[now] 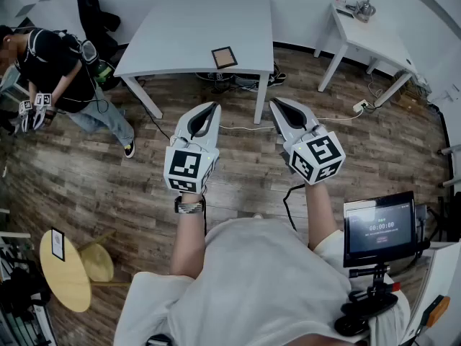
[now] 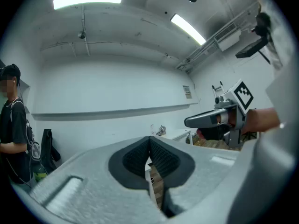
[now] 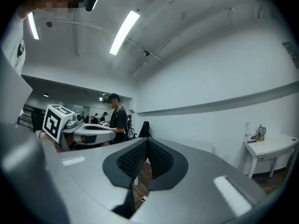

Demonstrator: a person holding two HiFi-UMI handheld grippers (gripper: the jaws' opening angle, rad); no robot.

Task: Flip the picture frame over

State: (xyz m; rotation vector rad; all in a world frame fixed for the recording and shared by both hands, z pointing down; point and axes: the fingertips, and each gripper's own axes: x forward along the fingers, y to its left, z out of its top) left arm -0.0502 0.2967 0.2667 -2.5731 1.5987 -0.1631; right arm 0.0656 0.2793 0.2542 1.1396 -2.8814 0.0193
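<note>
A small picture frame [image 1: 224, 57] with a dark brown rim lies flat near the front edge of the white table [image 1: 187, 38] ahead. My left gripper [image 1: 213, 107] hangs over the wooden floor well short of the table, level, jaws shut with nothing between them. The right gripper [image 1: 275, 104] is beside it, also level, shut and empty. In the left gripper view the black pads [image 2: 150, 158] meet, and the right gripper [image 2: 187, 122] shows off to the right. The right gripper view shows its own pads [image 3: 145, 160] closed, with the left gripper [image 3: 112, 131] at the left.
A person [image 1: 54, 67] with grippers stands at the left beside the table. A second white table [image 1: 367, 34] with a kettle stands at the back right. A round yellow stool [image 1: 66, 269] is at the lower left, a monitor on a stand [image 1: 379, 229] at the lower right.
</note>
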